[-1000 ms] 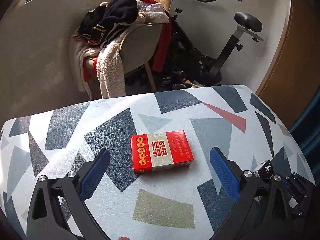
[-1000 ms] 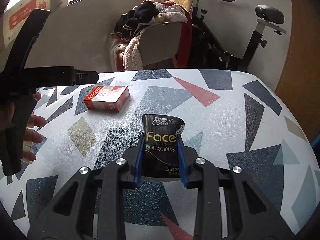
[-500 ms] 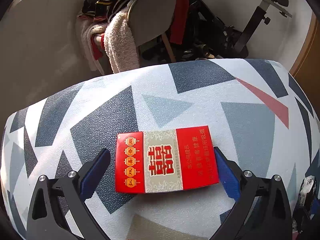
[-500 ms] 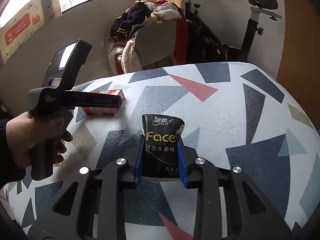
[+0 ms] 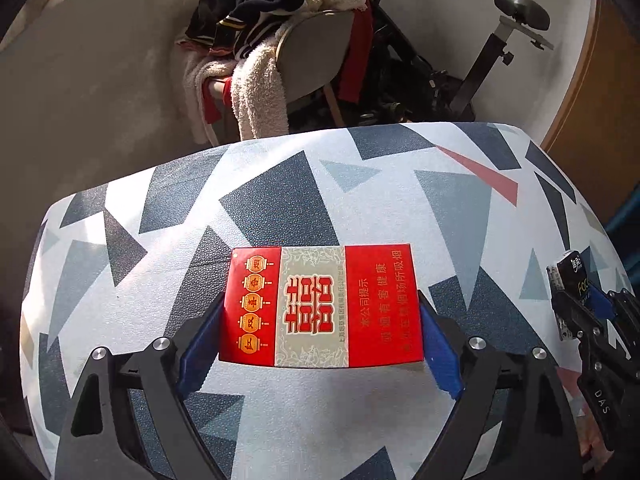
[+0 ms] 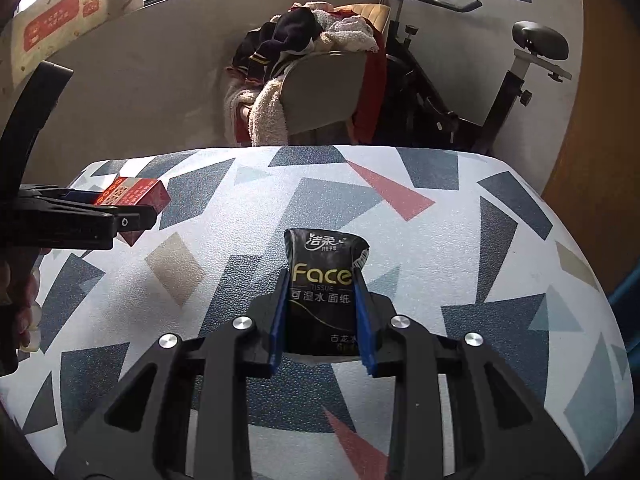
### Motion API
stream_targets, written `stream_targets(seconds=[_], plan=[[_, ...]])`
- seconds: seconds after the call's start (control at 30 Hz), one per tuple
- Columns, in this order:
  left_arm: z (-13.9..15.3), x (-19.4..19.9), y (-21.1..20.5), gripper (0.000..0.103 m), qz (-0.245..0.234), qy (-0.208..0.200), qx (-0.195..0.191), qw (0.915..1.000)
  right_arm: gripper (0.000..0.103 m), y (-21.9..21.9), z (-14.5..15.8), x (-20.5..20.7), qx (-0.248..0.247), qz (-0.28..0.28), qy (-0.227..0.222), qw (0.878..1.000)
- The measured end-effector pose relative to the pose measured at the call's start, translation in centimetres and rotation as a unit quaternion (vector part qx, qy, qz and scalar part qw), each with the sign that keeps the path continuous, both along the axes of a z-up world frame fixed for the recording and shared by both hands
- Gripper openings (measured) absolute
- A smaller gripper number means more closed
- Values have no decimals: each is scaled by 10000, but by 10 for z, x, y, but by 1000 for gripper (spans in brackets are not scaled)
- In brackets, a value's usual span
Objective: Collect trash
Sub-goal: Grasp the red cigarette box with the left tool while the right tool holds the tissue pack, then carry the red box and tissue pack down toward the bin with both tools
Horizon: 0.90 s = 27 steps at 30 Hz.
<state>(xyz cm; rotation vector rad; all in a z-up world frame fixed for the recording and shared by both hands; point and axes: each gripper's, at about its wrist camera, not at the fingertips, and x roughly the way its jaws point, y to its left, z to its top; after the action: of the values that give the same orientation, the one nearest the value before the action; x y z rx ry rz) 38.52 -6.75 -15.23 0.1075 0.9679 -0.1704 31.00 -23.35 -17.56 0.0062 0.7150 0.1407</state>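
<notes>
A red cigarette pack [image 5: 320,304] lies flat on the patterned table [image 5: 360,420]. My left gripper [image 5: 320,312] straddles it, and its closing jaws have brought the blue pads [image 5: 204,340] against the pack's two short ends with no gap showing. The right wrist view shows the same pack [image 6: 136,192] at the far left, between the left gripper's fingers [image 6: 132,216]. My right gripper [image 6: 322,300] is shut on a black "Face" tissue packet [image 6: 324,280], held upright over the table's middle. In the left wrist view that packet [image 5: 572,272] and the right gripper [image 5: 588,304] are at the right edge.
Beyond the table's far edge stands a chair [image 6: 320,88] heaped with towels and clothes, with an exercise bike [image 6: 520,80] beside it. A wooden panel [image 6: 600,140] lies to the right. A person's hand [image 6: 20,300] holds the left gripper's handle.
The left gripper moved forward over the red pack and its jaws narrowed until the pads reached the pack's ends. The right gripper kept the tissue packet and stayed about where it was.
</notes>
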Motion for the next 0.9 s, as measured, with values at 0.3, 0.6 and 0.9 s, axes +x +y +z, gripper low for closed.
stream_targets(seconds=[0.3, 0.6, 0.9], plan=[[38, -147, 47, 85, -64, -455, -413, 9981, 32, 17, 36, -86, 186, 315, -42, 9993], [46, -269, 57, 85, -190, -747, -633, 9950, 32, 30, 43, -182, 321, 504, -49, 9982], [39, -352, 43, 85, -566, -1010, -581, 9916, 32, 37, 41, -249, 335, 605, -158, 9975]])
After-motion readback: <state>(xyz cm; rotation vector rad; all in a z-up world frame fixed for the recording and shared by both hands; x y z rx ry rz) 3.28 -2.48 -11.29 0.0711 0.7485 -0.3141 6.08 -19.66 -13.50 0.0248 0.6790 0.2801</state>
